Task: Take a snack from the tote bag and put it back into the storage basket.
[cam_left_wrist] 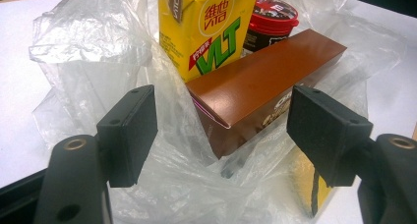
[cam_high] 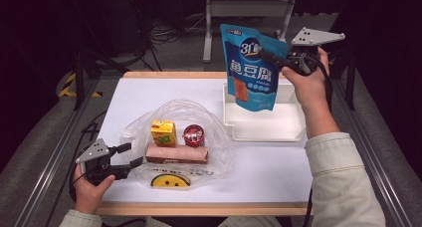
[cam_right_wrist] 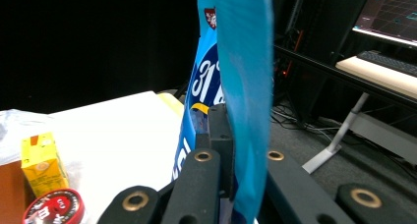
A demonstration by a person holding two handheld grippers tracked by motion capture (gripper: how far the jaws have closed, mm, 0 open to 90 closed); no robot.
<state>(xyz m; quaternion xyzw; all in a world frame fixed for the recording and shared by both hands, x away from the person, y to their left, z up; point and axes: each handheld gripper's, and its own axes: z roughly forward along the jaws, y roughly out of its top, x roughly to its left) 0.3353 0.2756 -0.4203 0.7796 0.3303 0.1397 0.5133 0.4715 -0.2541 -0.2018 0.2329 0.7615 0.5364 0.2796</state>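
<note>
A glossy blue snack pouch [cam_high: 250, 67] with white lettering is hanging upright over the white tray [cam_high: 291, 130] at the table's [cam_high: 263, 172] far right corner, the right gripper [cam_high: 268, 56] pinching its upper edge. Near the front left corner, a crinkled clear plastic bag [cam_high: 219, 147] is holding a long brown box [cam_high: 176, 154], a yellow drink carton [cam_high: 163, 132] and a red-lidded jar [cam_high: 194, 135], with the left gripper [cam_high: 130, 155] standing spread at the box's end.

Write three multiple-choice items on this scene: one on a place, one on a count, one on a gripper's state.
1. Where does the blue pouch hang?
A. over the white tray
B. on the plastic bag
C. on the floor

2. How many items lie on the plastic bag?
A. one
B. three
C. five

3. How is the right gripper?
A. open
B. shut on nothing
C. shut on the pouch

Key: 1 A, it hangs above the tray; 2 B, yellow carton, red can, brown box; 3 C, jaws pinch its edge.
</note>
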